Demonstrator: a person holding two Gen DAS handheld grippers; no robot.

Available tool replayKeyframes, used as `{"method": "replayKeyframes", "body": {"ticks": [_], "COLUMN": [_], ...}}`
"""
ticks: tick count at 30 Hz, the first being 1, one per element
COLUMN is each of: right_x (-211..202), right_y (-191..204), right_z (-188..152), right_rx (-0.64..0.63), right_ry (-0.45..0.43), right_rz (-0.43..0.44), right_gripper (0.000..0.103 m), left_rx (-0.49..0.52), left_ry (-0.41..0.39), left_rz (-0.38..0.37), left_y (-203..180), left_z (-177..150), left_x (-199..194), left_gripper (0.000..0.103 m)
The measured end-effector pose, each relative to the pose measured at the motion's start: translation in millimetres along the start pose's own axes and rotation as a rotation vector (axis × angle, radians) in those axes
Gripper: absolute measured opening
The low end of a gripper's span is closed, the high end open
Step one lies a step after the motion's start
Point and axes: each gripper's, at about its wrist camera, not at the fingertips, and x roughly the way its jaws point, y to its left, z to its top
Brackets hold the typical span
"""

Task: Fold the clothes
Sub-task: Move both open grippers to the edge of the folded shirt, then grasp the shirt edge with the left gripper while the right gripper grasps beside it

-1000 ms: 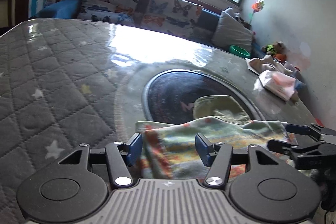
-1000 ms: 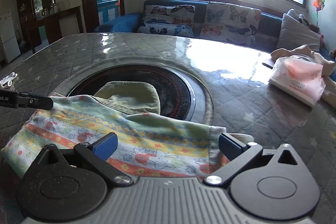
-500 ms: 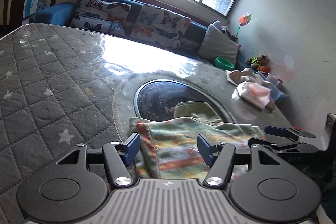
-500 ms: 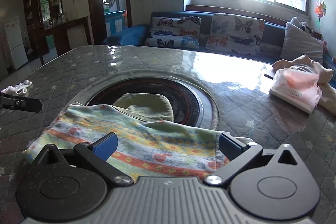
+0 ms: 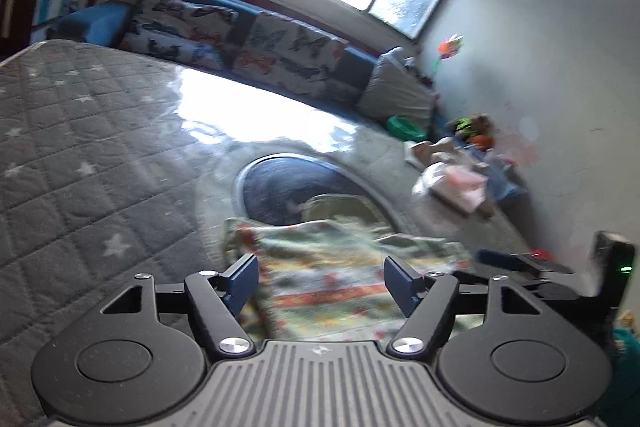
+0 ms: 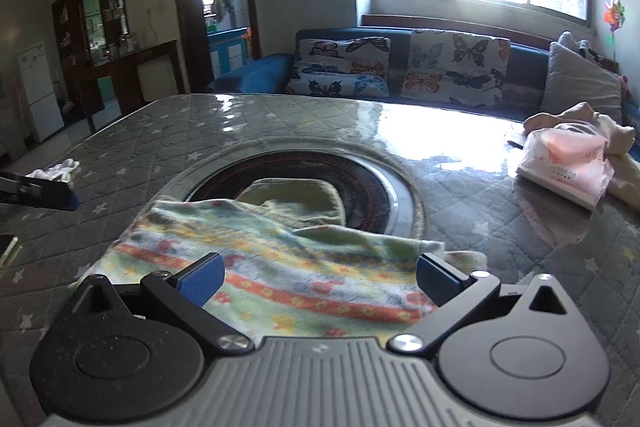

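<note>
A small garment with coloured stripes [image 6: 280, 259] lies folded flat on the quilted grey table [image 6: 168, 123], its far part over the round dark inset [image 6: 360, 183]. An olive-green flap [image 6: 296, 199] sticks out from its far edge. My right gripper [image 6: 319, 278] hangs open just above the garment's near edge, pads clear of the cloth. My left gripper [image 5: 320, 283] hovers over the garment's left end [image 5: 320, 267], and its jaws are opening with nothing pinched between them. Each gripper shows at the edge of the other's view: right gripper [image 5: 520, 263], left gripper [image 6: 40, 191].
A pink tissue pack [image 6: 564, 167] and a beige cloth [image 6: 580, 123] lie at the table's right side. A small white cloth [image 6: 56, 169] sits at the left. A sofa with butterfly cushions [image 6: 400, 67] runs behind the table.
Both grippers have drawn back and risen off the garment, which now lies farther ahead on the table. The left jaws have spread wider.
</note>
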Motion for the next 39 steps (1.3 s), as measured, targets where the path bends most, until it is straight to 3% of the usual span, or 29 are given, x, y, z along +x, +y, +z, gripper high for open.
{"method": "replayKeyframes", "body": {"ticks": [4,8,10,15,20,27,33,39], "right_x": [-3.7,-0.3,1.2,15.2,28.6,21.5,6.9,2.7], "right_y": [16.4,48.9,70.5,105.6,134.8,138.3,128.3,128.4], "right_z": [-3.2,-8.1,-9.0,-10.6,-25.6,-26.7,-26.7,-26.7], "right_rx": [-0.028,-0.076,-0.11,-0.143,-0.179,-0.192,-0.205,-0.297], "right_ry": [0.008,0.042,0.053,0.105,0.143,0.141,0.124,0.107], "right_rz": [0.059,0.17,0.232,0.355,0.424,0.458,0.425,0.353], "right_gripper": [0.098,0.092,0.084,0.061,0.059,0.058,0.058,0.056], "left_rx": [-0.011,-0.008,-0.004,-0.014,-0.017,-0.016,-0.024,-0.09], "left_ry": [0.015,0.002,-0.002,-0.004,0.006,0.016,0.032,0.07], "left_rz": [0.064,0.105,0.118,0.108,0.085,0.061,0.055,0.061], "left_y": [3.8,4.9,5.5,7.1,7.5,1.7,-3.9,-0.7], "left_z": [-4.4,-6.6,-7.0,-8.3,-10.3,-10.6,-13.8,-11.0], "left_x": [1.9,-0.5,-1.4,-1.9,-1.7,2.1,7.7,18.5], "left_gripper": [0.076,0.083,0.083,0.083,0.083,0.083,0.082,0.079]}}
